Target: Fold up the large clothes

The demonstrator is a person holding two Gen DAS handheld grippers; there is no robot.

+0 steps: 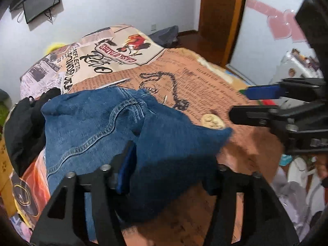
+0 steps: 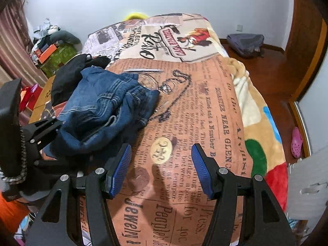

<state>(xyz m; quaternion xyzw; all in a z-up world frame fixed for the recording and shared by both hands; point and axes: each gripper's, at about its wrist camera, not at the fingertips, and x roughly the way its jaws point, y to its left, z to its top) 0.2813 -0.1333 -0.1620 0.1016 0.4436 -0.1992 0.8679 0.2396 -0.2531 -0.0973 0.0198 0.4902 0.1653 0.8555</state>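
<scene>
**Status: jeans bundled, fold not finished**

The jeans (image 2: 106,110) lie in a rumpled bundle at the left side of the bed (image 2: 205,106), beside a black garment (image 2: 67,75); left gripper (image 1: 170,164) stands part open over the denim, pads not visibly clamping; right gripper (image 2: 162,168) part open, empty; flattening and squaring remain, judged by the creases.

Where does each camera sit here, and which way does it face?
Left wrist: on the left gripper, angled down over the jeans on the bed; its own fingers show, the right gripper at right.
Right wrist: on the right gripper, angled down along the bed; open fingers over bare blanket, the left gripper's body at left.
Shared: jeans, black garment, bed, wall screen.
</scene>
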